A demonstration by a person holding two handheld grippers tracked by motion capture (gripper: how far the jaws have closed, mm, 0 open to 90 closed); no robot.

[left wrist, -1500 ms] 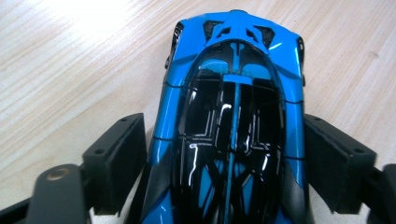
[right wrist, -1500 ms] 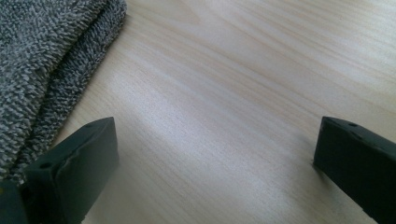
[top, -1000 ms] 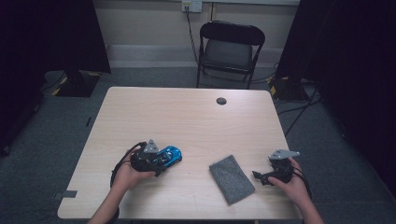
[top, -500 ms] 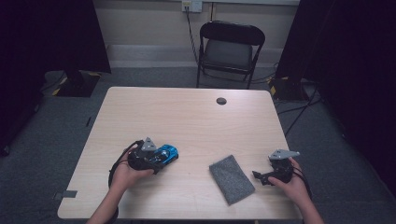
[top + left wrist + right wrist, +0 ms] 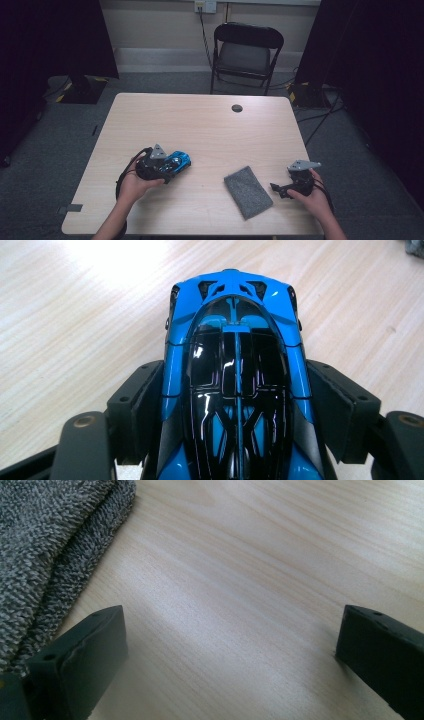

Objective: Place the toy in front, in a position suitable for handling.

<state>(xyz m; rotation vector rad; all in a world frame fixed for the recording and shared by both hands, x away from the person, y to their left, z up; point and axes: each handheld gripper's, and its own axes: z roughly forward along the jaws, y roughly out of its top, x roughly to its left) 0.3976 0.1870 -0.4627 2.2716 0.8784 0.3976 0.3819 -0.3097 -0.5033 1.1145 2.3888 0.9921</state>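
My left jaws [image 5: 235, 440] were clamped on the flanks of the blue toy car [image 5: 235, 365], its nose pointing away from them. The glossy body could slip out. My right jaws [image 5: 227, 665] stood apart and empty, the grey cloth [image 5: 45, 545] just beside them. From the high view, the counter [image 5: 200, 120] showed both.

Past my counter [image 5: 200, 125] stands a black folding chair [image 5: 246, 52] on grey carpet [image 5: 350, 150], against a pale wall [image 5: 160, 25] with dark curtains [image 5: 50, 40] on both sides.
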